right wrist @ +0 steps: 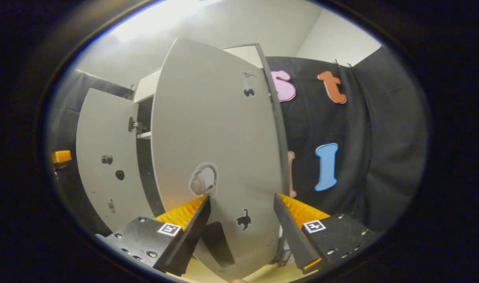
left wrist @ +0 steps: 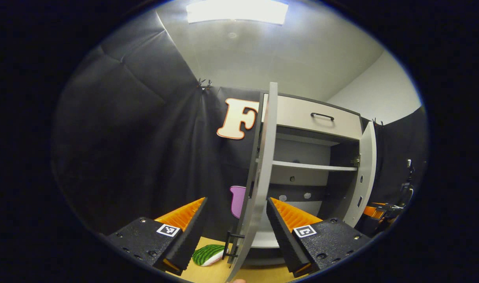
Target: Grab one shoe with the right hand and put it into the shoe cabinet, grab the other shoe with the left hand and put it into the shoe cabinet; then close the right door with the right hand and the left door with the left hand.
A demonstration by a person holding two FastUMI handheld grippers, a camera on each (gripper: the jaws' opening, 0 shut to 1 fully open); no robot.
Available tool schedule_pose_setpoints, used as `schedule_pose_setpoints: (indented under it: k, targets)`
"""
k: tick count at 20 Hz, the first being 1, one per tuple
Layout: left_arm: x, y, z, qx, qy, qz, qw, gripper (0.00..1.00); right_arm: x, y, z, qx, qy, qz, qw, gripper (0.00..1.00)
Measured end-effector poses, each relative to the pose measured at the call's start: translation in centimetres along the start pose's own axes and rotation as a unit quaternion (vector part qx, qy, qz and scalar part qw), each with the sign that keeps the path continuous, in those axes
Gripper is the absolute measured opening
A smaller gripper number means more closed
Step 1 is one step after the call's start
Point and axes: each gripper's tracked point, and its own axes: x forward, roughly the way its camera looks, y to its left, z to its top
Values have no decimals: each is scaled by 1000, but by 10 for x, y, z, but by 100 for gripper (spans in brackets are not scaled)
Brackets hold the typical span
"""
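Left gripper point(left wrist: 236, 226) stood spread, straddling the left door's point(left wrist: 263, 165) edge; the right gripper point(right wrist: 242, 220) gaped before the right door point(right wrist: 216, 129). Both doors stood ajar. Shoes could not be made out. A door might pinch a finger or rebound.

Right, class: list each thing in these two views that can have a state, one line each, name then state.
left door: open, edge-on between the left gripper's fingers
right door: open, swung out
drawer: shut
left gripper: open
right gripper: open, facing the right door
ceiling light: on
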Motion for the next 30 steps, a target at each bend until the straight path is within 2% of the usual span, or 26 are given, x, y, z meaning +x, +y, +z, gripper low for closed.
schedule_pose_setpoints:
  k: [1,2,3,5,6,9,14,15,16,17,18,19,20,21,30]
  targets:
    - [4,5,-5,1,5,3,1000,89,3,10,-3,8,2,8,1000,97]
    - [9,10,-9,3,10,7,1000,89,5,17,-3,8,3,11,1000,92]
    - [12,15,-13,5,14,11,1000,89,7,21,-4,6,2,11,1000,92]
    - [16,21,-19,6,20,10,1000,89,8,27,-4,-1,1,8,1000,100]
    - [18,22,-23,4,24,6,1000,90,9,28,-4,-3,0,5,1000,92]
    - [24,27,-34,-1,38,-8,999,90,4,31,-3,3,-6,-4,1000,97]
    - [33,15,-41,7,53,-54,997,90,-5,35,-1,6,-17,-22,1000,97]
    - [34,14,-41,8,53,-59,997,84,-9,37,-1,6,-19,-24,1000,92]
    - [32,12,-43,1,52,-65,997,89,-10,38,-2,7,-20,-26,999,97]
    - [32,9,-44,-14,54,-70,996,84,-13,39,-3,8,-21,-27,999,92]
    - [33,6,-44,-29,54,-78,995,88,-16,40,-3,11,-21,-27,999,97]
    - [33,3,-46,-45,57,-87,994,82,-19,42,-4,13,-21,-28,999,97]
    - [33,-1,-48,-58,60,-94,992,88,-21,44,-3,15,-21,-29,999,97]
    - [33,-3,-49,-67,61,-102,991,87,-24,44,-2,16,-22,-30,999,97]
    - [37,-41,-56,-91,64,-176,978,87,-44,42,5,16,-28,-46,998,97]
